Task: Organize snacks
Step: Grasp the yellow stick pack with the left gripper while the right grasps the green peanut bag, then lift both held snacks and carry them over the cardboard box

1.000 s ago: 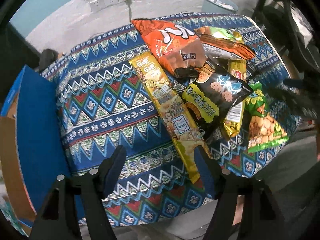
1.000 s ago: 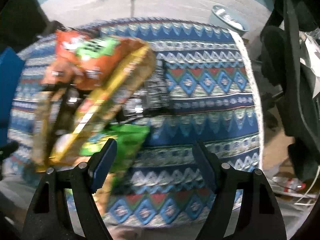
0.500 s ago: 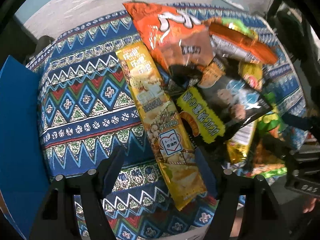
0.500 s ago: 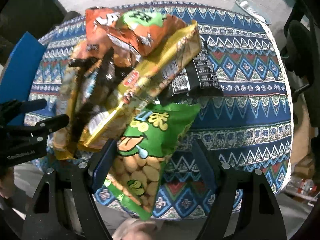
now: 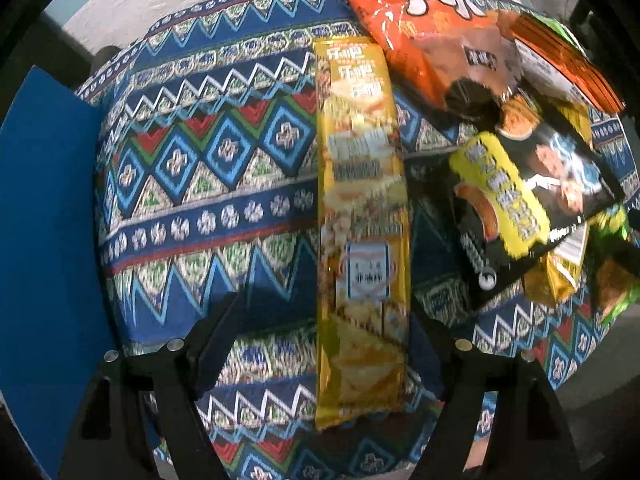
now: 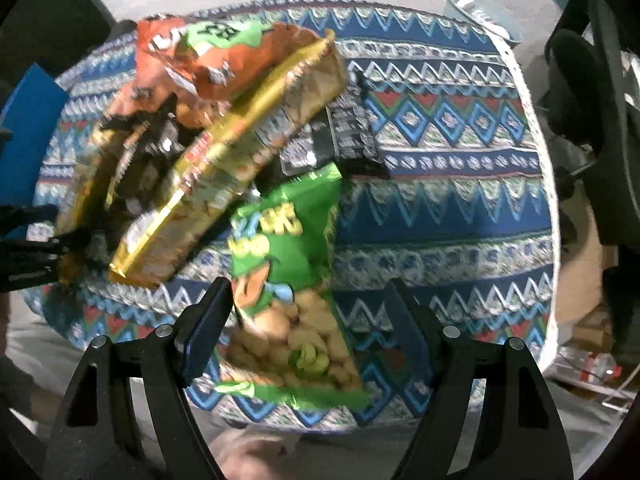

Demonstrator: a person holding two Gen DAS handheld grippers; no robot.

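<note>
A heap of snack bags lies on a table with a blue patterned cloth [image 5: 208, 184]. In the left wrist view a long yellow packet [image 5: 362, 208] runs down between the jaws of my open left gripper [image 5: 320, 340]; its lower end lies in the gap. An orange bag [image 5: 424, 32] and a black-and-yellow bag [image 5: 520, 204] lie to the right. In the right wrist view a green peanut bag [image 6: 288, 280] lies between the jaws of my open right gripper [image 6: 310, 316], touching neither. A second yellow packet [image 6: 224, 176] and an orange bag [image 6: 216, 56] lie up left.
A blue box [image 5: 44, 240] stands at the table's left edge. The cloth's right half [image 6: 448, 184] is bare. A dark chair [image 6: 592, 92] stands to the right of the table. A wall socket strip and a grey bin sit at the back.
Both grippers have moved closer and lower to the snacks. The yellow packet now fills the left gripper's gap and the green bag lies in the right gripper's gap. Both stayed open.
</note>
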